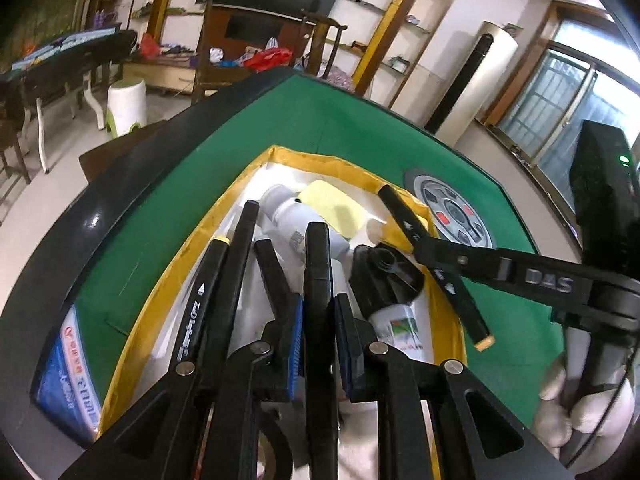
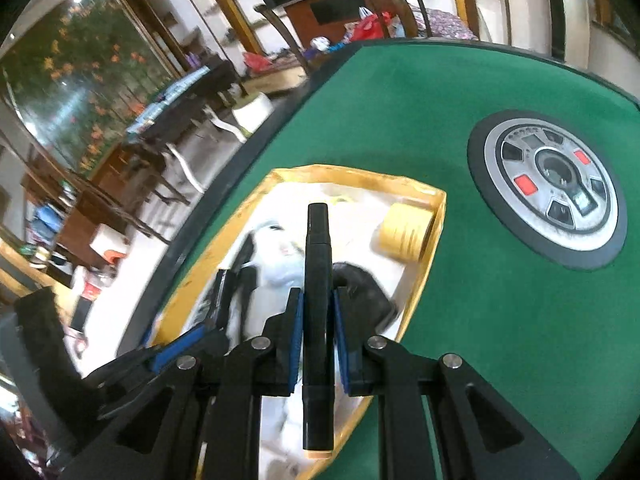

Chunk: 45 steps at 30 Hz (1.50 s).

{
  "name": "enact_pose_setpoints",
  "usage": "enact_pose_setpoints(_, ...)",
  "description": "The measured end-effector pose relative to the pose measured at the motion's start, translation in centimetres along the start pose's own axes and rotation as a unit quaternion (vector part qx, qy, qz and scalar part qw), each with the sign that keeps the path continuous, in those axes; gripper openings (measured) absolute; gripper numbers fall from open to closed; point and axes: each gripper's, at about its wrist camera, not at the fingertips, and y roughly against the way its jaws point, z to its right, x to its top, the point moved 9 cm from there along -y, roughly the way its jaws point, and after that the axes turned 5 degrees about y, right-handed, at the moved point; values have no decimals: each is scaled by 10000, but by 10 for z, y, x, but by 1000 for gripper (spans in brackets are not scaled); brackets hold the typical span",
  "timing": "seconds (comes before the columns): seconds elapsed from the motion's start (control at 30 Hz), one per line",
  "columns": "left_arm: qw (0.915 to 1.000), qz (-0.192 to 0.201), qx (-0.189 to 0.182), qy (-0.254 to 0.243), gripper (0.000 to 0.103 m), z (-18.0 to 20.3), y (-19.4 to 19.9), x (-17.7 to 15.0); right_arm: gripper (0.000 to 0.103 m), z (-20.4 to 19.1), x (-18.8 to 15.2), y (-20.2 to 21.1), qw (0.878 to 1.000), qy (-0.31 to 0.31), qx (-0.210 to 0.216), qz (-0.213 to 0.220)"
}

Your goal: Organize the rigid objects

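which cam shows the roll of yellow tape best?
Right wrist: the yellow tape lies sharp and whole in the yellow-rimmed bin. The left wrist view shows only a pale yellow shape partly behind a white bottle.

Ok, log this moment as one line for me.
left gripper: shut on black marker | right gripper: shut on second marker | both over yellow-rimmed box | green table

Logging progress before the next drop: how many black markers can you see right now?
3: one marker clamped in the left gripper, one in the right gripper, one lying in the yellow-rimmed tray. Clutter may hide more.
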Motion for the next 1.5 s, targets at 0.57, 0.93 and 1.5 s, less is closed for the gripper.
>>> enact_pose_setpoints(0.57, 9987, 372, 251, -255, 73, 9, 18, -3, 41, 12, 18, -5, 9984, 52, -389, 410)
enact_pose_setpoints(0.93, 9343, 3142, 1637, -406, 102, 43, 147, 2, 103, 7, -10, 168, 9228, 882, -2057, 3135)
enact_pose_setpoints(1.5, 9574, 2321, 1684, -336, 102, 70, 140, -37, 103, 45, -122, 157, 9310, 975, -2497, 2479)
